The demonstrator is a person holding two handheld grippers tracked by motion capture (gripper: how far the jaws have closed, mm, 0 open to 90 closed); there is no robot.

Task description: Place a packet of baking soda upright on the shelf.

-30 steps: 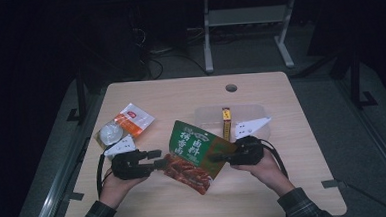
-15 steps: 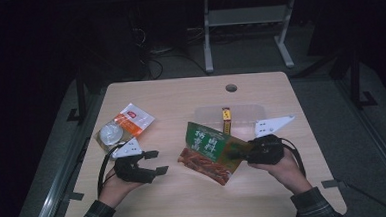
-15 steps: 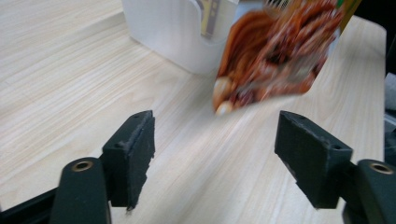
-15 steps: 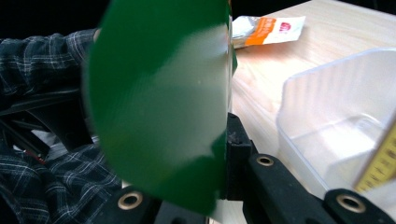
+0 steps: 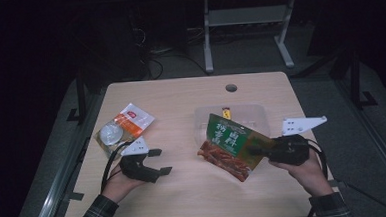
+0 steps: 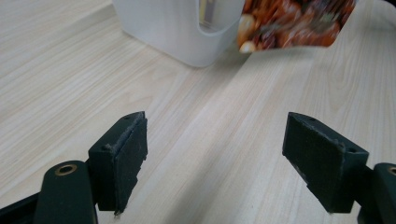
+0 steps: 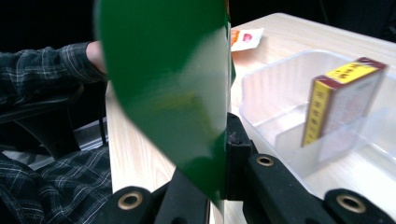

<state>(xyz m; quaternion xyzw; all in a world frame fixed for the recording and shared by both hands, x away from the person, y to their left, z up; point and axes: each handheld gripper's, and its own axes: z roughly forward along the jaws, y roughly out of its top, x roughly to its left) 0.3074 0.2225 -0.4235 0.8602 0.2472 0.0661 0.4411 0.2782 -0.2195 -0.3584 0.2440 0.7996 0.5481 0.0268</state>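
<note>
Released from the left gripper [image 5: 160,162], whose jaws have just been opening and now gape empty, and carried rightward, pinched edge-on in the clamped right gripper [image 5: 257,148]: green snack pouch [image 5: 231,145], best tipped upright before lowering into the clear bin [image 5: 257,116] just beyond those fingertips.

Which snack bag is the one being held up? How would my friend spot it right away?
Start at the clear plastic bin in the middle of the wooden table. Just in front of it, the right gripper pinches the green snack bag by its edge and holds it up. It is green with a picture of brown food, unlike the orange-and-white packet lying flat at the left.
</note>
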